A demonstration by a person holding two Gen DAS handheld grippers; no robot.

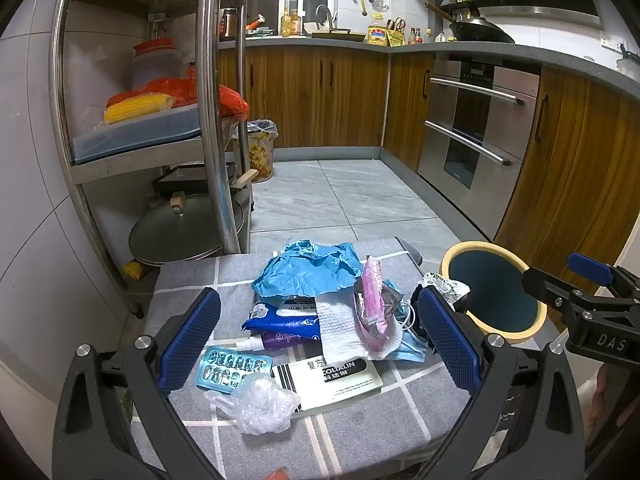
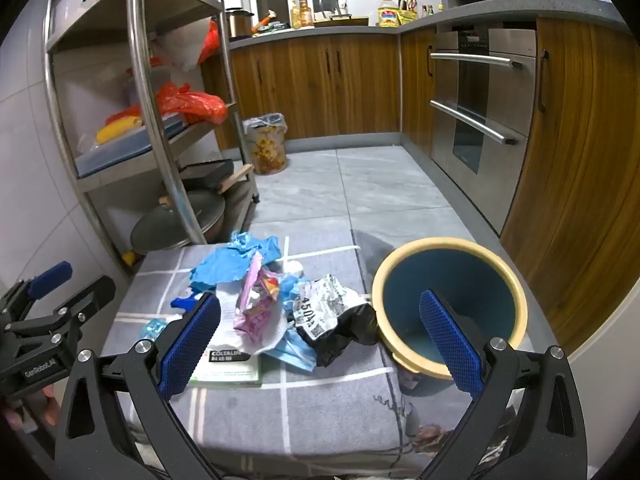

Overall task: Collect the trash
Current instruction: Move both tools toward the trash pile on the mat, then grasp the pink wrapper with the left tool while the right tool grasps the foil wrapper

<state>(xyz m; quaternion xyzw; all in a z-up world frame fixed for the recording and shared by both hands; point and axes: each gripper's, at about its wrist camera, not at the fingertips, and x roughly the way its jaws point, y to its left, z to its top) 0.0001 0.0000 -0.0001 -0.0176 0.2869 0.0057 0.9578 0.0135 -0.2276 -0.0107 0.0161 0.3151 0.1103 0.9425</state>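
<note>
Kitchen: trash (image 1: 320, 312) heaped mid-surface (image 1: 192, 280), bin (image 1: 494, 288) just beside at right edge. Left gripper (image 1: 320, 340) and right gripper (image 2: 320, 340) hover, fingers apart, empty. Collecting not begun; next likely: descend, pinch one piece, drop in bin.

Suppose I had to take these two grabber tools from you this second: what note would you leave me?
Left gripper: jaws wide open, empty, hanging over the trash pile.
Right gripper: jaws wide open, empty, between the pile and the bin.
Trash is heaped on the grey checked cloth: blue crumpled paper, pink wrapper, white tissue, blister pack, clear plastic wad, leaflet, black-and-white bag.
Bin, blue with a cream rim, stands at the pile's right; what shows of its inside looks empty.
Done: nothing visibly collected.
Left: move every piece into the bin.
</note>
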